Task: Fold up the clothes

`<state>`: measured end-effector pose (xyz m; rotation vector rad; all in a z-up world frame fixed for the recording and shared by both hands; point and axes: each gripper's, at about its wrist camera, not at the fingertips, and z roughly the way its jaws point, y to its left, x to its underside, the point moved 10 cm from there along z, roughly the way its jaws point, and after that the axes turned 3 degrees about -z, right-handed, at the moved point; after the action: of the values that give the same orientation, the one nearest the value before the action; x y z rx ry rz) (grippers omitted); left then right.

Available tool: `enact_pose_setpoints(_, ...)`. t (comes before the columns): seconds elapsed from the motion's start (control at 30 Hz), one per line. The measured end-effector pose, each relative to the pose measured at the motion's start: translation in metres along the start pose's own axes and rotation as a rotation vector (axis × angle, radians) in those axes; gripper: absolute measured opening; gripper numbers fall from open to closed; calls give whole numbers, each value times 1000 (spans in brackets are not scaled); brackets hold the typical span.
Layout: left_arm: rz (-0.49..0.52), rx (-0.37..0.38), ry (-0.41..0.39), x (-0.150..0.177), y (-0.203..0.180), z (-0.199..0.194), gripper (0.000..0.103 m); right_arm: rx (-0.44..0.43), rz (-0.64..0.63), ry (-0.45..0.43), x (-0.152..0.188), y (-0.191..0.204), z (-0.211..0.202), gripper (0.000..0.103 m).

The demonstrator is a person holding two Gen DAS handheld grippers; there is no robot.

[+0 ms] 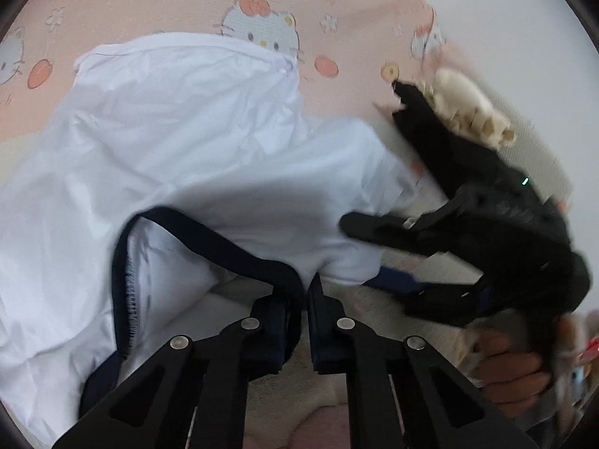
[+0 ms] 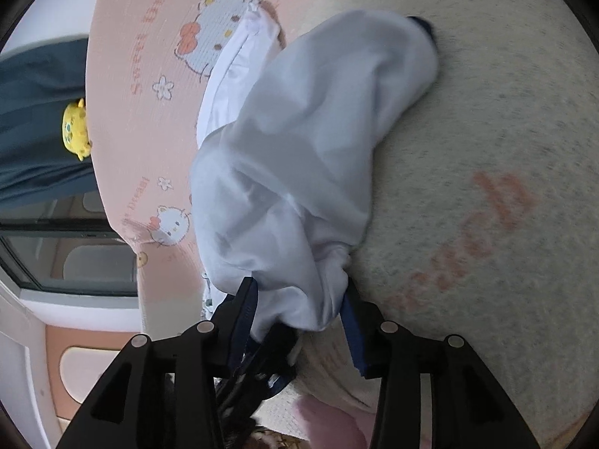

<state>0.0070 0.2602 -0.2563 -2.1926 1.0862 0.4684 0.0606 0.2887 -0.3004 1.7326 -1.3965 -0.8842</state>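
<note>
Pink cartoon-cat bedsheet (image 1: 157, 3) across the top, speckled cream blanket (image 2: 486, 119) at right. Crumpled white T-shirt (image 1: 168, 149) mid-frame, thin cotton, navy-trimmed collar (image 1: 209, 232). Left gripper (image 1: 305, 292) pinched tight on that collar. Right gripper (image 2: 299, 299) half-spread, bunched white cloth between fingers, grip unclear.

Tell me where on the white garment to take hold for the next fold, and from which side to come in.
Probably the navy-trimmed edge of the white garment: it is a firm doubled band standing clear of the bedding. Come in low from the near side, as the left gripper does, shut on that trim.
</note>
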Motion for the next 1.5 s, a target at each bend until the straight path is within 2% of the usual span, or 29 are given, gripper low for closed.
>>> enact_pose_setpoints(0.13, -18, 75, 2, -4, -6, -9, 8, -1, -8, -21, 0, 0, 1, 43)
enact_pose_setpoints(0.17, -27, 97, 9, -4, -8, -10, 8, 4, -24, -26, 1, 1, 0, 33)
enact_pose_setpoints(0.2, -35, 112, 15, -3, -9, -10, 8, 13, -45, -31, 2, 2, 0, 6)
enact_pose_setpoints(0.33, -23, 138, 38, 5, -13, -12, 8, 56, -115, -109, 0, 8, -19, 5)
enact_pose_setpoints(0.5, 38, 115, 76, 21, -21, -6, 8, 115, -80, -102, -1, -3, -27, 5)
enact_pose_setpoints(0.57, 58, 105, 86, 23, -25, -2, 8, 110, -76, -96, 1, -10, -28, 5)
enact_pose_setpoints(0.73, 39, 147, 23, 11, -27, -18, 10, 94, -65, -79, 7, -19, -30, 5)
enact_pose_setpoints(0.77, 21, 156, 19, 8, -26, -21, 16, 81, -68, -75, 8, -16, -27, 5)
enact_pose_setpoints(0.83, -22, 176, 21, 4, -23, -23, 46, 98, -83, -80, 8, -15, -25, 5)
enact_pose_setpoints(0.87, -40, 180, 21, 2, -21, -23, 71, 103, -91, -80, 8, -15, -24, 5)
enact_pose_setpoints(0.9, -51, 182, 18, 1, -20, -23, 76, 94, -90, -80, 8, -15, -23, 5)
enact_pose_setpoints(1.1, -121, 159, 89, 7, -7, 2, 76, 39, -73, -78, 12, -14, -25, 5)
enact_pose_setpoints(1.17, -149, 146, 80, 5, -2, 6, 75, 28, -85, -75, 14, -12, -25, 5)
enact_pose_setpoints(1.23, -171, 121, 68, 4, 2, 10, 59, 12, -94, -65, 16, -8, -24, 5)
enact_pose_setpoints(1.27, -173, 101, 71, 3, 4, 12, 42, 12, -99, -60, 17, -7, -22, 5)
enact_pose_setpoints(1.3, -169, 79, 75, 4, 7, 14, 32, 20, -110, -56, 18, -6, -21, 5)
enact_pose_setpoints(1.4, -124, 22, 45, 4, 12, 10, 16, 32, -132, -29, 23, -4, -14, 5)
enact_pose_setpoints(1.5, -88, -26, 44, 8, 19, 8, 11, 41, -141, -19, 27, -3, -12, 9)
